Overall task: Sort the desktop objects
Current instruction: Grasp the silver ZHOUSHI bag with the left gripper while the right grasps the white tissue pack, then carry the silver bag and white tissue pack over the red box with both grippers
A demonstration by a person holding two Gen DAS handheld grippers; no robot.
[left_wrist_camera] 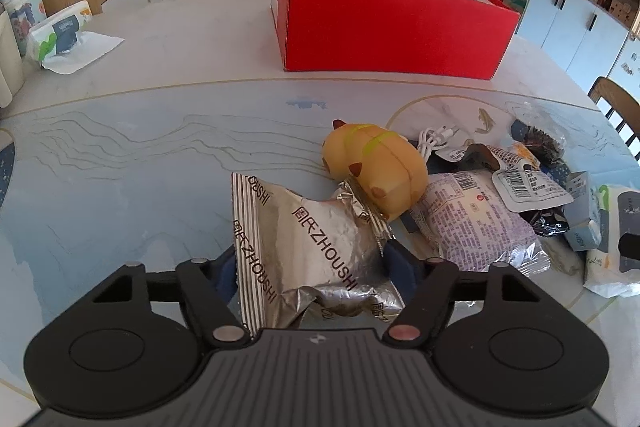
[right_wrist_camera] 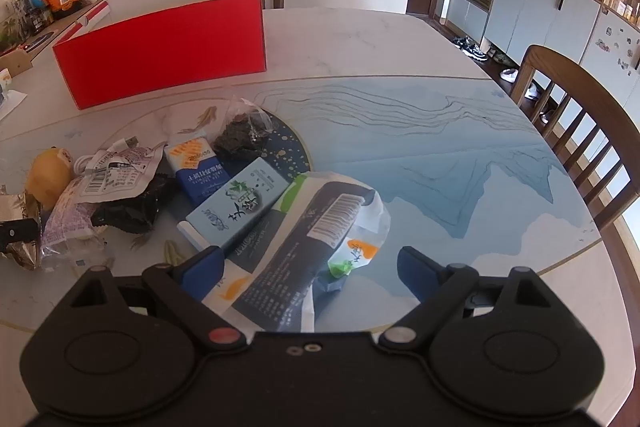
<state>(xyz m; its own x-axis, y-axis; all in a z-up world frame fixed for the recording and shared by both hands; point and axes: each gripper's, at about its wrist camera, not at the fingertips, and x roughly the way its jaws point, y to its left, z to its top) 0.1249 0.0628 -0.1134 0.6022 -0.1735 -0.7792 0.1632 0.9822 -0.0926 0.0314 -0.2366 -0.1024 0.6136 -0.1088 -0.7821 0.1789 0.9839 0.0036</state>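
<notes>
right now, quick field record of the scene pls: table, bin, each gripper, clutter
table: round table, marble and blue print
bin: red box, open top, far side
left gripper: fingers on both sides of the silver snack bag, pressing it
right gripper: open over the tissue pack
clutter: yellow toy, purple packet, blue carton

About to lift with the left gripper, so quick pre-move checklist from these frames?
1. Silver snack bag between left gripper fingers: ok, pads on both sides.
2. Grip firm: cannot tell.
3. Yellow toy clear of bag: not ok, it rests against the bag's far corner.
4. Red box open and reachable: ok, nothing stands between.
5. Right gripper free: ok, open over the tissue pack, not squeezing it.
</notes>
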